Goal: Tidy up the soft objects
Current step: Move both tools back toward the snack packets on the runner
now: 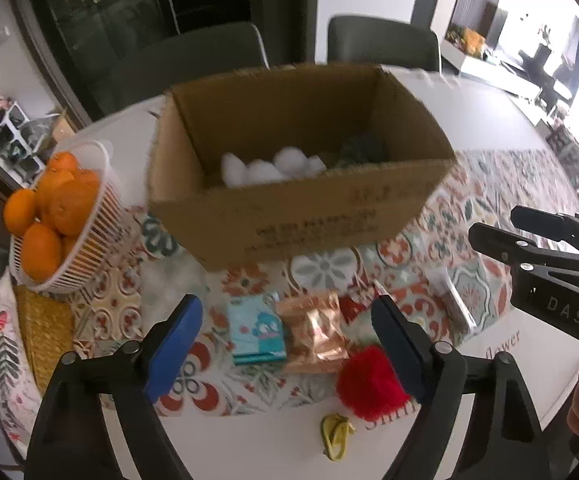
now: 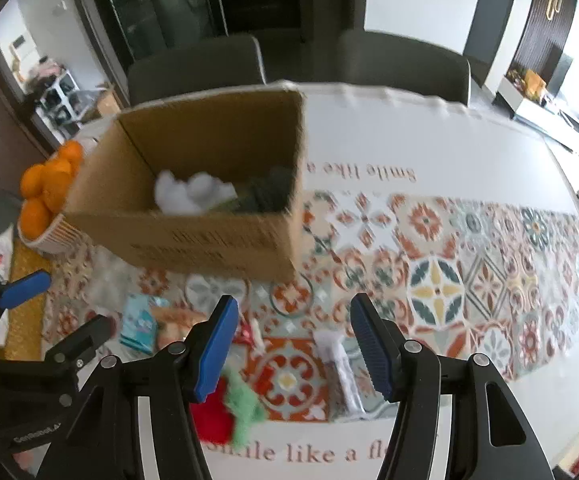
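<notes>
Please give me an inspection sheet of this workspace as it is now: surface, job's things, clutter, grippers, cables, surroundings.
Surface: white table with patterned runner.
Job's things: open cardboard box holding white fluff and something dark; red pompom, teal packet, copper packet on the runner in front of it.
Clutter: basket of oranges, yellow bands, clear wrapped item.
Grippers: left gripper open above the packets; right gripper open, fingers empty.
Cables: nothing seen.
Surroundings: two dark chairs behind the table.

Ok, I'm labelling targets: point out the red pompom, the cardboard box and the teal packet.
red pompom (image 1: 369, 384), left wrist view, fluffy centre.
cardboard box (image 1: 289, 224), left wrist view, near outer wall.
teal packet (image 1: 255, 330), left wrist view, printed face.
</notes>
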`<state>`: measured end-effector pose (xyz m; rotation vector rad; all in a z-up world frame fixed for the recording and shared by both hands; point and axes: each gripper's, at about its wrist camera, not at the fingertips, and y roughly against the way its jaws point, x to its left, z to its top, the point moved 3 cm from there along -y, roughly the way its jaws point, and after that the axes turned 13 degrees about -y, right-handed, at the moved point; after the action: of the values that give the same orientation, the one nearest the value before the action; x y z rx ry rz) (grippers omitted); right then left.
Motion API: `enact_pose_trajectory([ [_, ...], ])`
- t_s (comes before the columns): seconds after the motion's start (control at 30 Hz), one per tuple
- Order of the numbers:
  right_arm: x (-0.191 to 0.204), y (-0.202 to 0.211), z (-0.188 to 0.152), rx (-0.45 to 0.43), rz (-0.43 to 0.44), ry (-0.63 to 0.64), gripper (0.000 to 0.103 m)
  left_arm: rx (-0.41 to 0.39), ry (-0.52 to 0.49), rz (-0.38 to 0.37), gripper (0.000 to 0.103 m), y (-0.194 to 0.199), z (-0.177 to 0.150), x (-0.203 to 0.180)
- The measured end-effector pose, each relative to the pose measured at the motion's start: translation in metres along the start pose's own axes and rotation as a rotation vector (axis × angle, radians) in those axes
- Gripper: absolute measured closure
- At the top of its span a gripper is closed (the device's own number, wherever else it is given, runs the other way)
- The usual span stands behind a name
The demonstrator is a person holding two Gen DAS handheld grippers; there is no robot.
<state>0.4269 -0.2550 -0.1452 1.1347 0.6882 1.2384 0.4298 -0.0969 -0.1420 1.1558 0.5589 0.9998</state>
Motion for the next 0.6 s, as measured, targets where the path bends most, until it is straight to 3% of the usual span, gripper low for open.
enact_pose_trajectory([
  [0.3, -0.022, -0.036, -0.021, 0.154, -0.024, -0.047, 0.043, 0.123, 0.005, -0.098, 0.029, -0.038, -0.010, -0.018],
  [0.6, -0.031, -0.066, -0.037, 0.244, -0.060, -0.060, 0.043, 0.196, 0.022, -0.116, 0.038, -0.068, -0.019, -0.022],
])
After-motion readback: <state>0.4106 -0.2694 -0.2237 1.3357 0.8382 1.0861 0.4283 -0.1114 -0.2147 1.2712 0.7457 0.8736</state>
